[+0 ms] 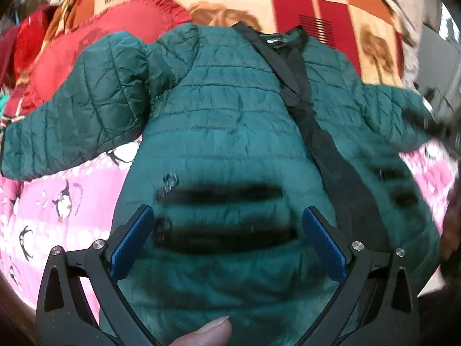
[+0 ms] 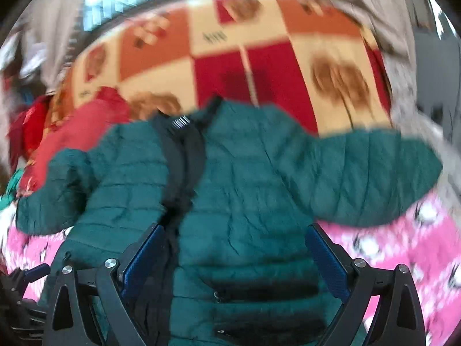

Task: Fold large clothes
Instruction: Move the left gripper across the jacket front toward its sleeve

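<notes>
A pink penguin blanket (image 1: 57, 190), checkered blanket (image 1: 317, 3), and seemingly a red cushion (image 1: 72, 57).

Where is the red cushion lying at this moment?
The red cushion lies at the upper left of both views, partly behind the green jacket sleeve, between the pink penguin sheet and the checkered blanket.

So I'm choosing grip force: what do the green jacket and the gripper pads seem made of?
The green jacket looks like thin, slightly shiny synthetic shell, probably nylon or polyester, over padding: stitched quilt lines, fine crinkles. The left gripper pads look like blue textured rubber or plastic; which one is unclear.
</notes>
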Demonstrator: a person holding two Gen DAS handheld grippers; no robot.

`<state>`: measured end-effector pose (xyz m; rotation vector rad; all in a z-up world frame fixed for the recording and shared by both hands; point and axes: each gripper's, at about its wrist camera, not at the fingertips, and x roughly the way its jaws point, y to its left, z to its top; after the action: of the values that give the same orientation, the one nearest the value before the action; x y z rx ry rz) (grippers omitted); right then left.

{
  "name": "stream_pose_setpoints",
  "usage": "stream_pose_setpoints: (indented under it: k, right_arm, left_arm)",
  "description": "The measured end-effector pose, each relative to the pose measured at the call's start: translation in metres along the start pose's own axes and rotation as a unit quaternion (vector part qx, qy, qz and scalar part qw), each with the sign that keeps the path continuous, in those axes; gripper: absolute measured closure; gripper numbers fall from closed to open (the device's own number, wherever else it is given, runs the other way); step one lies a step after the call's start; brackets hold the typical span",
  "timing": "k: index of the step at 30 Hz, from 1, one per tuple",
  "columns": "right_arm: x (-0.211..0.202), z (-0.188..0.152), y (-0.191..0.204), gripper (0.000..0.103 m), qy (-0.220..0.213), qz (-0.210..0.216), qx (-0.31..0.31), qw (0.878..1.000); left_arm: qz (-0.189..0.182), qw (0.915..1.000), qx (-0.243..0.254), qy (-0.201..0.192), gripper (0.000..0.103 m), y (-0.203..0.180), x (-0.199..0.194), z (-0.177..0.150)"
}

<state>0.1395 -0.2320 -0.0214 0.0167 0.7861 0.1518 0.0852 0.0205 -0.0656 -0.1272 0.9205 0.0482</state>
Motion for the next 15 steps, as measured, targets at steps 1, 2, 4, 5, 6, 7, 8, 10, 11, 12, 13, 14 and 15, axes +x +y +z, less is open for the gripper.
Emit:
stream_pose_setpoints:
  k: [1, 2, 4, 5, 6, 7, 8, 10, 11, 12, 13, 14, 15]
  right_arm:
    - [0.006, 0.0, -0.004, 0.006, 0.009, 0.006, 0.01, 1.0]
    - [0.011, 0.0, -0.005, 0.006, 0.016, 0.004, 0.015, 1.0]
    - [0.015, 0.0, -0.006, 0.006, 0.022, 0.0, 0.018, 1.0]
    - [0.017, 0.001, -0.007, 0.006, 0.024, 0.001, 0.021, 0.999]
    - [0.019, 0.001, -0.006, 0.006, 0.027, 0.002, 0.025, 0.999]
    - [0.022, 0.001, -0.007, 0.006, 0.03, 0.007, 0.03, 0.999]
    - [0.023, 0.0, -0.008, 0.006, 0.034, 0.013, 0.035, 0.999]
    - [0.028, -0.002, -0.007, 0.006, 0.045, 0.015, 0.037, 0.998]
    - [0.03, -0.003, -0.006, 0.006, 0.049, 0.014, 0.035, 0.998]
    - [0.031, -0.003, -0.006, 0.006, 0.052, 0.013, 0.033, 0.998]
    - [0.031, -0.003, -0.005, 0.006, 0.053, 0.012, 0.031, 0.998]
    - [0.031, -0.004, -0.004, 0.006, 0.052, 0.009, 0.026, 0.998]
    - [0.031, -0.005, -0.003, 0.006, 0.052, 0.004, 0.02, 0.998]
  left_arm:
    - [0.006, 0.9999, -0.012, 0.011, 0.0, 0.002, 0.002, 0.01]
    - [-0.001, 0.9994, -0.03, 0.02, 0.0, 0.005, 0.004, 0.021]
    - [-0.013, 0.9971, -0.067, 0.032, 0.0, 0.009, 0.003, 0.044]
    - [-0.013, 0.9963, -0.078, 0.033, 0.0, 0.009, 0.002, 0.053]
    - [-0.01, 0.9956, -0.088, 0.031, 0.0, 0.009, 0.0, 0.062]
    - [-0.005, 0.995, -0.097, 0.025, 0.0, 0.007, -0.003, 0.073]
    - [0.0, 0.9944, -0.104, 0.018, 0.0, 0.004, -0.006, 0.085]
    - [0.0, 0.9948, -0.102, 0.005, 0.0, -0.003, -0.007, 0.101]
    - [-0.006, 0.9959, -0.091, -0.001, 0.0, -0.008, -0.004, 0.106]
    - [-0.008, 0.9971, -0.075, -0.01, 0.0, -0.012, -0.001, 0.108]
    - [-0.004, 0.9986, -0.05, -0.019, 0.0, -0.016, 0.004, 0.105]
    - [0.004, 0.9995, -0.025, -0.02, 0.0, -0.018, 0.012, 0.102]
    - [0.011, 0.9997, -0.012, -0.017, 0.0, -0.019, 0.018, 0.097]
